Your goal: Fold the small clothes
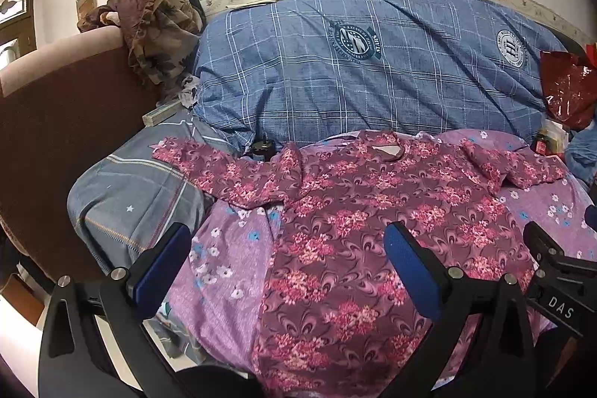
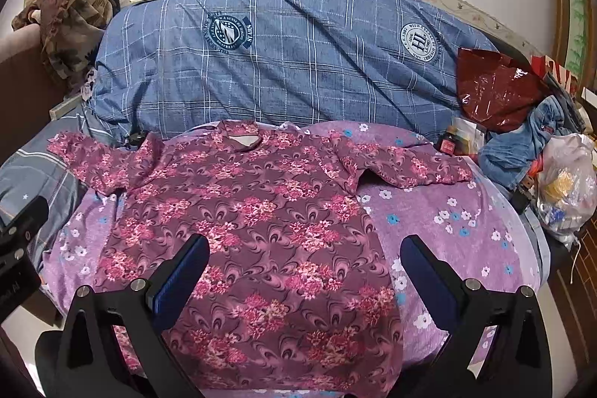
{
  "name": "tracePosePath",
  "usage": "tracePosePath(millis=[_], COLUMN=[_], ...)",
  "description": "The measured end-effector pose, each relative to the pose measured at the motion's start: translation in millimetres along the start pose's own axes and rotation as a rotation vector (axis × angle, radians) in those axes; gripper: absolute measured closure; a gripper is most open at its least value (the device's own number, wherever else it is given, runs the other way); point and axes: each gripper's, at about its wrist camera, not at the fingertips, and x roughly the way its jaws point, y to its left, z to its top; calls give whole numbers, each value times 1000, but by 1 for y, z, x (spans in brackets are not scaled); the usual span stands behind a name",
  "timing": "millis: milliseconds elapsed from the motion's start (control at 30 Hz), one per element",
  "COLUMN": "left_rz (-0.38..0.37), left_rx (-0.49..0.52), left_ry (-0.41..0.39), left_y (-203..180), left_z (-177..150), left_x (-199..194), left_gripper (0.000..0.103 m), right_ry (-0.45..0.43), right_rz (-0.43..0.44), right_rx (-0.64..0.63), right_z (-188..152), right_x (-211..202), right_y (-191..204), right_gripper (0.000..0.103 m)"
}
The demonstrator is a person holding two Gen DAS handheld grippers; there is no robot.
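A maroon shirt with pink flowers [image 1: 373,211] lies spread flat on a purple flowered sheet [image 1: 231,248], collar far, both sleeves out to the sides. It also shows in the right wrist view [image 2: 261,211], on the same sheet [image 2: 447,222]. My left gripper [image 1: 287,248] is open and empty, hovering over the shirt's near left hem. My right gripper [image 2: 306,256] is open and empty, above the shirt's near right part. The right gripper's body shows at the left view's right edge [image 1: 559,267].
A blue checked quilt [image 2: 291,55] lies rolled along the back wall. A grey striped pillow [image 1: 134,196] and brown headboard [image 1: 56,137] are at left. A red plastic bag [image 2: 496,88], jeans [image 2: 522,144] and a clear bag [image 2: 567,181] crowd the right side.
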Motion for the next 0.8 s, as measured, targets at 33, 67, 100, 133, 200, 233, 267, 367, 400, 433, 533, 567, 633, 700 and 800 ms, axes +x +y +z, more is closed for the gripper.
tracePosePath(millis=[33, 67, 100, 133, 200, 233, 267, 367, 400, 433, 533, 567, 633, 700, 800], left_rz=[1, 1, -1, -6, -11, -14, -18, -27, -28, -27, -18, -16, 10, 30, 66], left_rx=[3, 5, 6, 5, -1, -7, -11, -26, -33, -39, -81, -99, -136, -144, -120], left_ry=[-1, -2, -2, -2, -3, -3, -1, 5, 8, 12, 53, 70, 116, 149, 175], left_y=[-2, -4, -6, -9, -14, -17, -19, -30, -35, -38, -46, -47, -49, -48, -45], left_z=[3, 5, 7, 10, 16, 20, 23, 31, 35, 37, 43, 43, 40, 33, 18], left_x=[5, 9, 14, 21, 33, 42, 49, 79, 95, 107, 154, 168, 201, 223, 249], left_gripper=[0, 0, 0, 0, 0, 0, 0, 0, 0, 0, 0, 0, 0, 0, 0], right_ry=[2, 5, 9, 13, 21, 28, 33, 47, 54, 65, 102, 118, 129, 146, 166], right_rz=[-3, -6, -11, -17, -31, -40, -48, -74, -83, -91, -79, -55, -34, -5, 47], right_rx=[-1, -1, -2, -3, -4, -3, -3, -3, 0, 8, 68, 121, 197, 335, 608], right_z=[1, 3, 4, 6, 10, 12, 15, 22, 26, 30, 41, 48, 55, 60, 51], right_x=[3, 8, 14, 19, 32, 41, 49, 72, 84, 95, 131, 150, 174, 207, 254], right_y=[-1, -1, -1, -2, -4, -6, -8, -13, -17, -21, -40, -57, -83, -130, -219], right_gripper=[0, 0, 0, 0, 0, 0, 0, 0, 0, 0, 0, 0, 0, 2, 4])
